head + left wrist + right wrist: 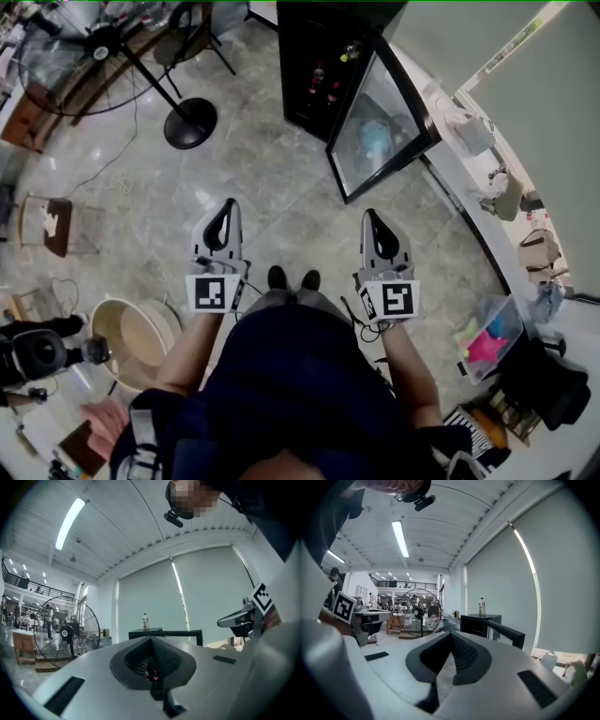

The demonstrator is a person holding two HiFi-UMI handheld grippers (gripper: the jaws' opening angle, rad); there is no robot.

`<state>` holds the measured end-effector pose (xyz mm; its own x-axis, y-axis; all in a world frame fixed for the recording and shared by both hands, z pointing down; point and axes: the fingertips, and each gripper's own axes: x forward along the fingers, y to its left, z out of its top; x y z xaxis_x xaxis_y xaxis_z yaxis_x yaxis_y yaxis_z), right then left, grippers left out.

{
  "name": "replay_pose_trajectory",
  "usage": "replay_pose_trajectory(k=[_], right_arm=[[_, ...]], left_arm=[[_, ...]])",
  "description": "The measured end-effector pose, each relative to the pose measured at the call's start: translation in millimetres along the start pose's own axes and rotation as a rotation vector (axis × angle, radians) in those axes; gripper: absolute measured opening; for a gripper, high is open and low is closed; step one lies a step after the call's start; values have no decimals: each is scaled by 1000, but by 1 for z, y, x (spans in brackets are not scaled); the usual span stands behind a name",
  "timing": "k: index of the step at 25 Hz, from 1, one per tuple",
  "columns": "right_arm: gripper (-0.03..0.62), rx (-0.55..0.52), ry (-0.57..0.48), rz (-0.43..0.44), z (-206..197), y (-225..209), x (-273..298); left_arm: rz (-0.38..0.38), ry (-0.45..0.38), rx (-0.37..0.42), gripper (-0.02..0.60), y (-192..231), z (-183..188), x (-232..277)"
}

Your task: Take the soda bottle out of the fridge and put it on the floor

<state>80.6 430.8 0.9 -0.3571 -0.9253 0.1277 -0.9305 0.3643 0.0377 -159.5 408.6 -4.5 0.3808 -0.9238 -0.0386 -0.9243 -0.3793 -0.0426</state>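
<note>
Both grippers are held out level in front of the person, well short of the fridge (302, 42).

- Left gripper (227, 204): jaws together, nothing held.
- Right gripper (371, 217): jaws meet at the tips, nothing between them.
- Fridge: black, standing on the floor (281, 183). Its glass door (380, 131) is swung open toward the person.
- Soda bottle (319, 79): on a shelf inside the fridge, dark with red on it. At least one similar bottle stands just beside it. Through the slit of the left jaws it shows small, upright and straight ahead.
- Another bottle (145, 620), pale-labelled, stands on top of the fridge. It is not the target.

Task not yet started; the approach comes first, and the jaws must be opened.

Handling, my judgement:
- If full, the bottle will be fairly heavy for its size.
- The wall is stiff enough but smooth and round, and may be damp from the cold, so slip and twist are the main risks.
- Grip across the body below the shoulder, or at the neck under the cap, and keep it upright.
- Its neighbour crowds it, so come in straight from the front.
- Set it down base-first on the stone floor.
</note>
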Motion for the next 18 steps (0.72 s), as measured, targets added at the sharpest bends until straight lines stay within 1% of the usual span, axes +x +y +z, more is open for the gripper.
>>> replay_pose_trajectory(k=[4,7,10,11,14,18], right_arm=[[18,-6,2,3,0,-1,-1],[18,-8,2,3,1,-1,-1],[18,-11,4,6,1,-1,-1],[18,-10,4,8,1,-1,-1],[18,-9,4,11,1,-1,-1],[18,-7,4,14,1,1,-2]], left_arm=[[-5,-5,4,25,-2,0,0],[-6,17,-1,25,-2,-5,0],[-4,-5,-2,25,-1,-1,1],[-3,0,-1,26,-1,-1,1],[1,54,11,26,0,-8,0],[-24,24,-7,28,-4,-5,1]])
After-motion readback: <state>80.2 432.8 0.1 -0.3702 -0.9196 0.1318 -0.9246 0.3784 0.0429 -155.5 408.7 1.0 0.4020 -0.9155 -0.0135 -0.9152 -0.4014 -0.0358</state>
